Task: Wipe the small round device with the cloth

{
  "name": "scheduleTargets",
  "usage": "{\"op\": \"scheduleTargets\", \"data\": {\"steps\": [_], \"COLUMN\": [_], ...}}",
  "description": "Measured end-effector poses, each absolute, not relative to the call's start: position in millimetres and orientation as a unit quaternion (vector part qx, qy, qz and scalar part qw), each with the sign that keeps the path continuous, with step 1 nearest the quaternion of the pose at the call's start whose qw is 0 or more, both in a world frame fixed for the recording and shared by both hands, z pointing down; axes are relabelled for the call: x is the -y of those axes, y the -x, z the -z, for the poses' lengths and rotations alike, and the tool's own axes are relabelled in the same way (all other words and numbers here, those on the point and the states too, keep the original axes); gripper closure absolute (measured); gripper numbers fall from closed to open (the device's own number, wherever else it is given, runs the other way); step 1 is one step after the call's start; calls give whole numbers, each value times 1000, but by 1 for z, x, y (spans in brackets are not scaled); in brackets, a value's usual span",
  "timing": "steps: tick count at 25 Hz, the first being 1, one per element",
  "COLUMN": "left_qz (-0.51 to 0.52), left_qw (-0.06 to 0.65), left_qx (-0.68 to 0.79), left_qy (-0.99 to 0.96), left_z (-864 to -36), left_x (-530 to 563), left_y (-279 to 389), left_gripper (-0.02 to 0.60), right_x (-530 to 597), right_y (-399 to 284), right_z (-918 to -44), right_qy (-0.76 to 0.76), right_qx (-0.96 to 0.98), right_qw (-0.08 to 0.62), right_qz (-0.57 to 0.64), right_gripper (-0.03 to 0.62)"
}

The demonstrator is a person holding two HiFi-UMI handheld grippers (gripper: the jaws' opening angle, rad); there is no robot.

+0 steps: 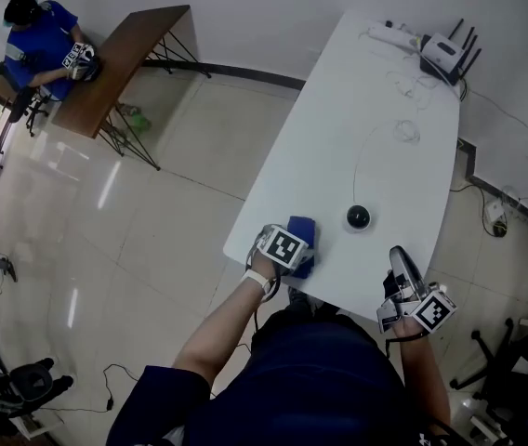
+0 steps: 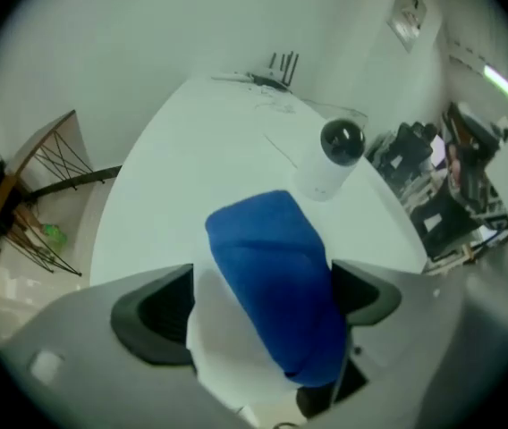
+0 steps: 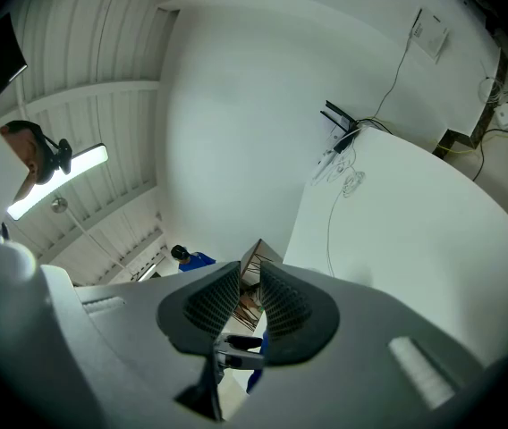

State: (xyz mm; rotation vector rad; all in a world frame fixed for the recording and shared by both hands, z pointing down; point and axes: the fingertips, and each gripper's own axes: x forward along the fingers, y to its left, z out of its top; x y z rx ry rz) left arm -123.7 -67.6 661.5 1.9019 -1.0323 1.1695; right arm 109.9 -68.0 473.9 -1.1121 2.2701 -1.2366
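A folded blue cloth [image 2: 272, 275] lies on the white table [image 1: 357, 110] near its front edge. My left gripper [image 1: 285, 248] hangs over the cloth [image 1: 303, 232], pointing steeply down. In the left gripper view this gripper [image 2: 263, 304] is open wide, with the cloth between the pads and bare table showing beside the left pad. The small round device [image 1: 358, 217], a black dome on a white base [image 2: 336, 150], stands just right of the cloth. My right gripper [image 1: 400, 260] is held off the table's front right edge. Its pads [image 3: 249, 298] stand a narrow gap apart with nothing between them.
A thin cable [image 1: 362, 156] runs from the device toward the far end, where a router with antennas [image 1: 445, 46] and a power strip [image 1: 389, 33] sit. A person in blue [image 1: 41, 40] sits at a wooden desk [image 1: 125, 63] far left. Office chairs [image 1: 515, 360] stand right.
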Motion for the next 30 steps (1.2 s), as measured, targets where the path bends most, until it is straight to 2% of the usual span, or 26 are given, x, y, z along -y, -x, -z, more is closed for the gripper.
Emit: {"op": "scheduleTargets", "data": {"steps": [4, 6, 7, 10, 11, 13, 19, 30], "left_qz": [-331, -289, -271, -195, -166, -117, -63, -60], "left_qw": [407, 392, 370, 313, 301, 282, 150, 144], "left_qx": [399, 409, 416, 420, 412, 393, 368, 348], "left_qy": [-752, -772, -785, -829, -844, -867, -916, -924], "left_z": [-619, -590, -571, -513, -495, -464, -414, -415], "left_x": [62, 67, 70, 73, 71, 63, 38, 46], "left_y": [118, 117, 115, 96, 85, 61, 19, 2], "left_gripper": [118, 165, 208, 426, 478, 530, 538, 534], "right_x": [70, 72, 74, 76, 77, 78, 76, 72], "right_y": [-103, -97, -93, -77, -71, -62, -44, -42], "right_z": [-467, -459, -454, -438, -432, -423, -398, -388], "right_qy": [387, 388, 389, 384, 383, 383, 398, 395], "right_qx": [-803, -814, -822, -848, -857, -871, -892, -906], "right_qw": [153, 139, 131, 105, 94, 70, 21, -2], "right_qz": [426, 409, 396, 349, 333, 301, 214, 153], "right_gripper": [526, 570, 572, 582, 582, 582, 582, 582]}}
